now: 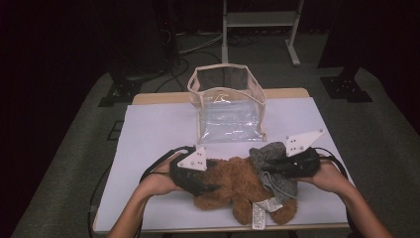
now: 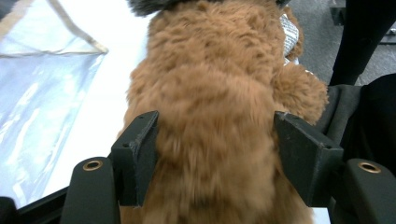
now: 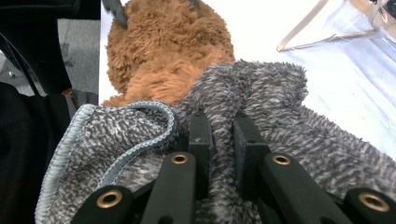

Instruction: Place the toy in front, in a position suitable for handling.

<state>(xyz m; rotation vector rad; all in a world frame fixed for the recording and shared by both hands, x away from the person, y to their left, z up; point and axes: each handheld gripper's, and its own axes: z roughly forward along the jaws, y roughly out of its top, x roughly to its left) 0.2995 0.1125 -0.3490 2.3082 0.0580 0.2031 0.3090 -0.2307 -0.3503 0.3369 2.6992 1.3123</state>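
Clear bag (image 1: 230,106) just beyond the toy (image 1: 233,186)

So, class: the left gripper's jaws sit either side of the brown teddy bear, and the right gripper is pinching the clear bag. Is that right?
Not quite. The right gripper is shut on the grey knitted garment, not the clear bag, as the right gripper view shows. The left gripper's jaws do sit either side of the brown teddy bear.

A brown plush bear (image 1: 233,186) is lying on the white table cover (image 1: 148,134), wearing a grey knitted garment (image 1: 275,166). The left gripper (image 1: 200,186) is gripping the bear's brown body, and the right gripper (image 1: 277,166) is pinching the grey garment. A clear bag (image 1: 228,106) is standing just behind them
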